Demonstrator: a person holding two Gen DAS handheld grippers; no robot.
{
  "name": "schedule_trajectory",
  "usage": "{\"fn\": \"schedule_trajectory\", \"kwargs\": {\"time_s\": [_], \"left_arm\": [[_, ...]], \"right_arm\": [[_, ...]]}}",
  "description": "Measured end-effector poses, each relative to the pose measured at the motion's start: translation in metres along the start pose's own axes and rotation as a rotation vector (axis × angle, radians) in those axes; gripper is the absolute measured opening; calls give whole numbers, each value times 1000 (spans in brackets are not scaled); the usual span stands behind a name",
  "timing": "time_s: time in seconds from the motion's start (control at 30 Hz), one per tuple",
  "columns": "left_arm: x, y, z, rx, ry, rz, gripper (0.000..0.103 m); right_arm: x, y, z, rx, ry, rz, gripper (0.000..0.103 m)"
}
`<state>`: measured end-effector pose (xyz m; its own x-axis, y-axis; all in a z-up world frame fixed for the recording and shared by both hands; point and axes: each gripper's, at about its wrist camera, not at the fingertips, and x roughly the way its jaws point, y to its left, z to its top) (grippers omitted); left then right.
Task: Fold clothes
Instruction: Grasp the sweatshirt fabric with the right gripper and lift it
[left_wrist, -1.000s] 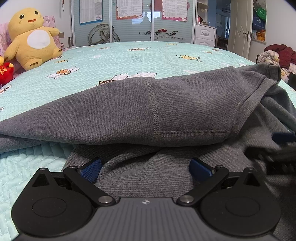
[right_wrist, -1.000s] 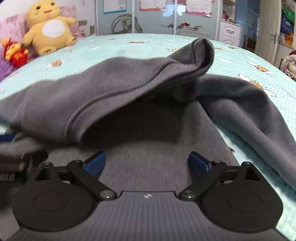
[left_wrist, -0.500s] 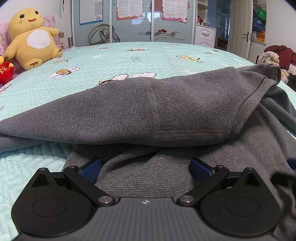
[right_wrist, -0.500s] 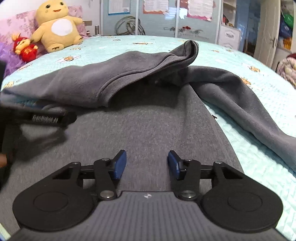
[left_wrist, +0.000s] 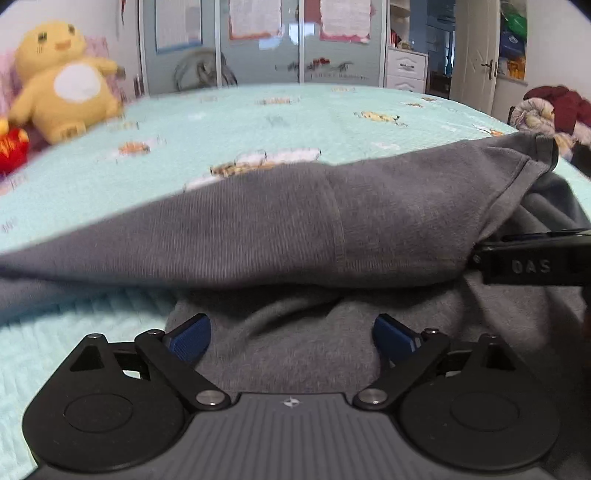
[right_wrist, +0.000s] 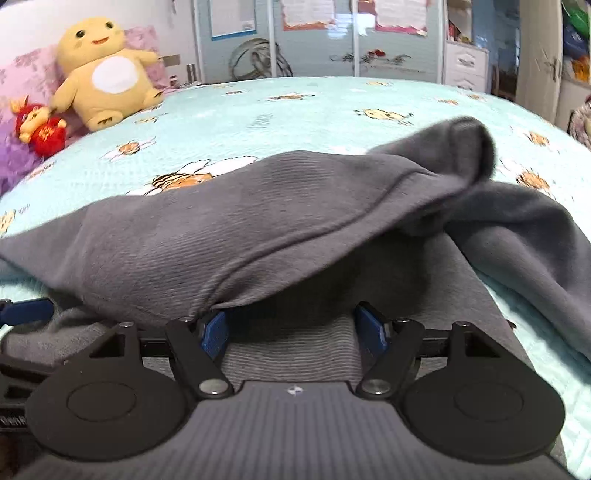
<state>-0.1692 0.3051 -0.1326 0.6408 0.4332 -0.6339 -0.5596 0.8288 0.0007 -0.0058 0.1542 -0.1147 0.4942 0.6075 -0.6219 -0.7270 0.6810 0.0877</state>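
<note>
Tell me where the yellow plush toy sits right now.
The yellow plush toy sits at the far left of the bed in both wrist views, beside a small red toy, beyond the grey garment.

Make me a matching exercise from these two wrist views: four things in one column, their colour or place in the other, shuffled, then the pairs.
Things:
1. folded knit garment
2. big plush duck toy
3. small plush doll
4. quilted bedspread

Descriptions:
A. pale turquoise, printed with small cartoon figures
B. red, beside the yellow toy
C. dark grey, lying in front of both grippers
D. yellow with a white belly, at the far left of the bed

Pairs: 1-C, 2-D, 3-B, 4-A
</note>
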Motion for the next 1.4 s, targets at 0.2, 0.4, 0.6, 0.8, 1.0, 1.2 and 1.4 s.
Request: {"fn": "schedule_trajectory", "kwargs": {"time_s": [0.2, 0.4, 0.6, 0.8, 1.0, 1.2, 1.4], "left_arm": [[-9, -4, -6, 37, -25, 10, 93], [-7, -11, -12, 81, -39, 29, 94], [-4, -8, -14, 66, -33, 26, 98], [-3, -12, -14, 66, -32, 38, 100], [-3, -12, -12, 83, -40, 59, 101], [-5, -11, -14, 85, -44, 61, 101], [-5, -11, -14, 88, -46, 64, 101]], "right_arm": [[16, 11, 33, -23, -40, 73, 45], [45, 8, 96, 55, -50, 97, 45], [13, -18, 66, 119, -53, 109, 54], [-51, -69, 0, 72, -86, -80, 68], [-65, -108, -46, 164, 12, -130, 64], [-90, -51, -53, 17, -52, -50, 7], [-126, 9, -99, -175, -18, 97, 0]]}}
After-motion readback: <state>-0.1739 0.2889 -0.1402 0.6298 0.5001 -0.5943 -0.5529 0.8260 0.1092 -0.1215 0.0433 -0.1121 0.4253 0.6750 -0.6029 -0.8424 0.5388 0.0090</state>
